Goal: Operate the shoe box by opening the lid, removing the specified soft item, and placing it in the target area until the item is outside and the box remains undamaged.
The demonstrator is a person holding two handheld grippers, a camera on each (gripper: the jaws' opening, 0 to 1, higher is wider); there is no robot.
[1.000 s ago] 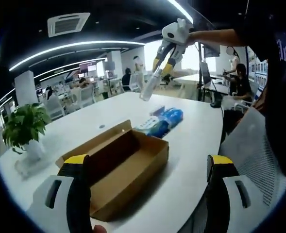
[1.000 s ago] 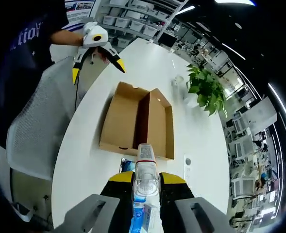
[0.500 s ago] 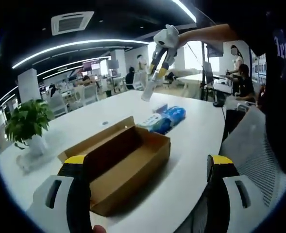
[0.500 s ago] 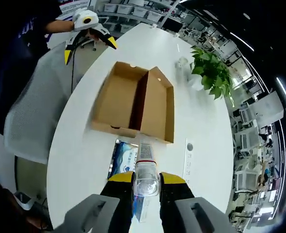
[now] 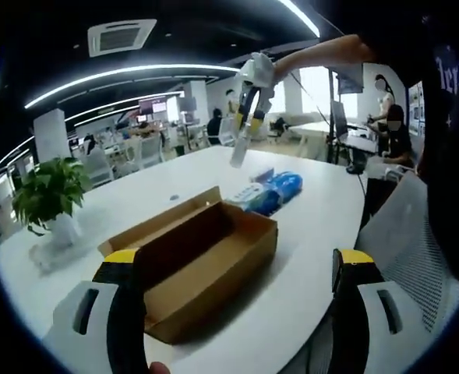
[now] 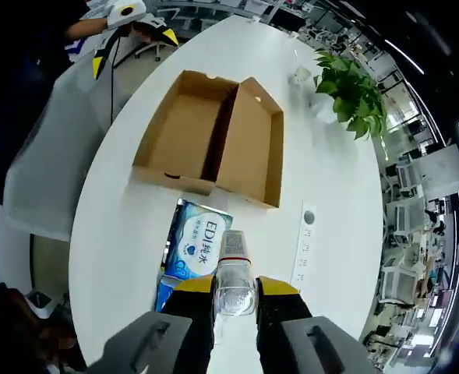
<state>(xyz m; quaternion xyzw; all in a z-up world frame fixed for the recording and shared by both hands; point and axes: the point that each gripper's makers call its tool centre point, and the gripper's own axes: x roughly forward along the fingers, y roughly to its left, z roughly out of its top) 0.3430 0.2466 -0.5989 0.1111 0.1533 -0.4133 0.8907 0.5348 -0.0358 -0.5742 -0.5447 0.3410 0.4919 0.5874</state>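
The cardboard shoe box (image 6: 213,140) lay open on the white table (image 6: 330,179), its lid folded back flat beside the base, and the blue tissue pack (image 6: 194,248) lay outside it on the tabletop, near the box's end. The right gripper (image 6: 234,287) hung above the pack with its jaws clamped on a clear plastic bottle (image 6: 232,273). The left gripper (image 5: 237,269) was held with its jaws spread wide and nothing between them, near the box, with a potted plant (image 5: 48,199) at the table's far side.
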